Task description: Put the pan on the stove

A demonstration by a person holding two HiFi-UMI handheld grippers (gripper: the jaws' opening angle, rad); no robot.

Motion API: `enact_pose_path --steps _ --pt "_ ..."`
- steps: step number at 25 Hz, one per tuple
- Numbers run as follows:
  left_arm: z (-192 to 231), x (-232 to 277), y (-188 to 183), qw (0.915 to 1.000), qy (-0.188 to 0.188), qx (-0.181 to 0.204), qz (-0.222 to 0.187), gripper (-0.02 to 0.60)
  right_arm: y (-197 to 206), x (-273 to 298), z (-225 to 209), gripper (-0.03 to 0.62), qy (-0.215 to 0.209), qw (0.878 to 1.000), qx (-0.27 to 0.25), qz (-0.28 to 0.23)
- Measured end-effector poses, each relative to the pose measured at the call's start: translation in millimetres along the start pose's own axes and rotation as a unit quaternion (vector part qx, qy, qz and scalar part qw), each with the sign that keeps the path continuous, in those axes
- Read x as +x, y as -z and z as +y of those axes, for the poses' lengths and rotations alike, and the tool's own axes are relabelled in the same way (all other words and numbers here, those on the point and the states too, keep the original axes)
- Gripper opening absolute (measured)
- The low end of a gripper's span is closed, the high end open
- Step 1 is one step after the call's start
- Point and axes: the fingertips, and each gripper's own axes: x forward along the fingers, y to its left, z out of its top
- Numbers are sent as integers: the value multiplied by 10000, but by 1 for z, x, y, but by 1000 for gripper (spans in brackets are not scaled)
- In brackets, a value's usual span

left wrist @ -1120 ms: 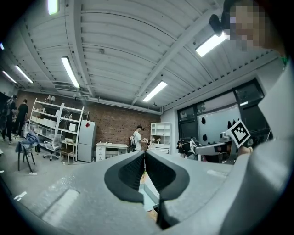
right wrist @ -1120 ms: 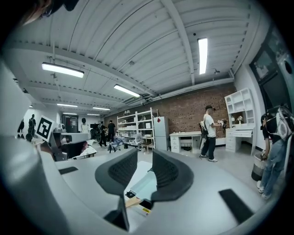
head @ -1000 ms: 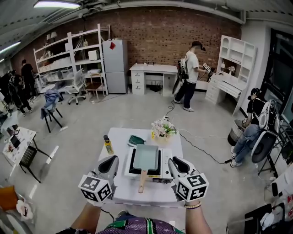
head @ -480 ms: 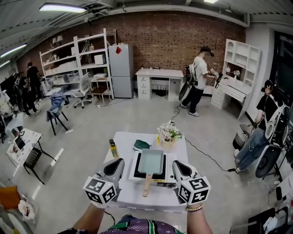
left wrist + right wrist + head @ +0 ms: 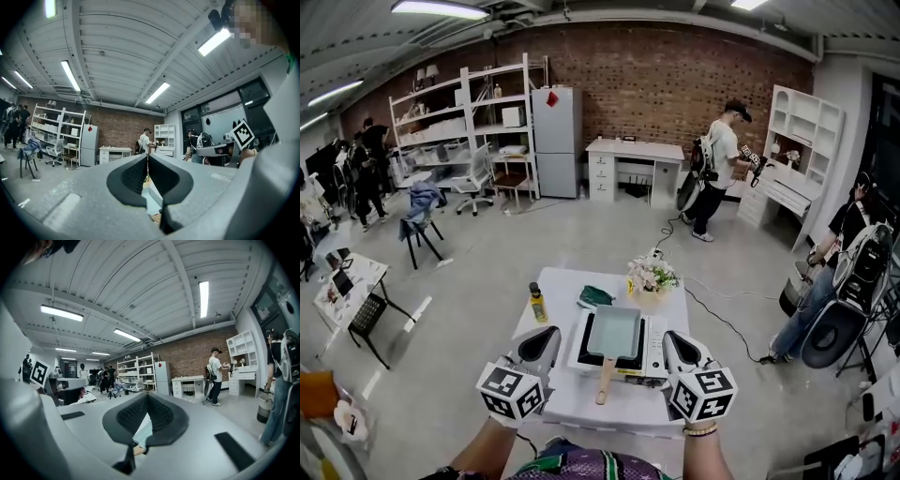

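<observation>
A white table [image 5: 562, 281] stands in the lower middle of the head view, and a white tabletop stove [image 5: 654, 343] sits on it. The pan [image 5: 614, 332] rests on the stove's dark burner area. It is a shallow rectangular pan, and its inside shows only its pale blue-green floor. Its wooden handle [image 5: 604, 382] points toward the bottom of the frame and reaches past the stove's near edge.

The left gripper [image 5: 546, 341] hangs to the left of the stove and the right gripper [image 5: 682, 349] to its right. Both are level, with the handle between them and untouched. In the left gripper view the jaws meet in a thin line with nothing between them. In the right gripper view the jaws have just been closing and now stand together, also on nothing.

Toward the table's far left edge a small bottle [image 5: 538, 303] stands upright, with yellow liquid in it and a dark cap. Just right of it, behind the stove, lies a crumpled green cloth [image 5: 594, 297]. A bunch of pale flowers [image 5: 652, 275] stands at the table's far right corner; whatever holds it cannot be made out.
</observation>
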Motion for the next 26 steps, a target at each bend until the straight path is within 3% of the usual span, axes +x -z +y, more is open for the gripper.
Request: enact_pose_path --steps 26 --pt "-8 11 6 9999 98 10 43 18 3 -5 -6 2 8 10000 41 4"
